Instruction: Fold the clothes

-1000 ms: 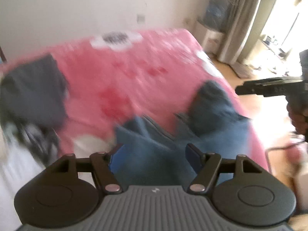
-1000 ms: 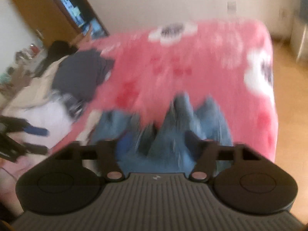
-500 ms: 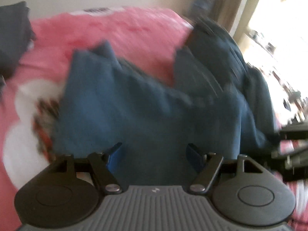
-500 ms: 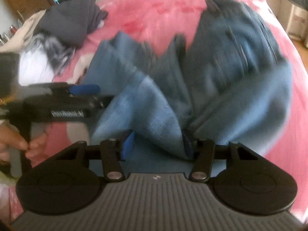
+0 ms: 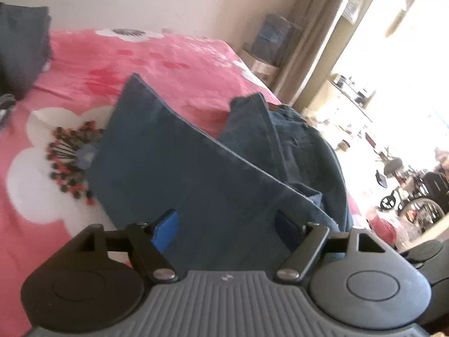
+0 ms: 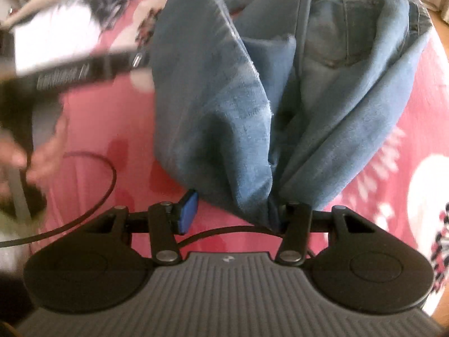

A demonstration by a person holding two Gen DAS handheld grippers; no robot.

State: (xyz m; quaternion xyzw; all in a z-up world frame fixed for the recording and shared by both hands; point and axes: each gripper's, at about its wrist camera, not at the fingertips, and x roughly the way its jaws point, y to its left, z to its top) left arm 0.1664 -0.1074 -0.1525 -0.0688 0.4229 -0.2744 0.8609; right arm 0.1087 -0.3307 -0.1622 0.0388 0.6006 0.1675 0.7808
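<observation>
Ahead of the jaws, a pink flowered bedspread (image 5: 174, 56) below a pale wall (image 5: 140, 0). Right of them, a curtain (image 5: 308, 42) beside a glaring bright window (image 5: 407, 70).

Premises: a lived-in domestic bedroom, evidenced by a bed covered with a pink floral bedspread (image 5: 174, 56) filling most of the left wrist view, backed by a plain pale wall (image 5: 157, 0) at 12 o'clock. At 1 o'clock a full-length beige curtain (image 5: 314, 45) hangs beside a small cabinet (image 5: 261, 66) carrying a wrapped bluish object, and at 3 o'clock a bright adjoining area holds cluttered household items, among them a spoked wheel (image 5: 421, 210). Further clothing lies loose on the bed: dark garments (image 5: 22, 50) at 10 o'clock.
</observation>
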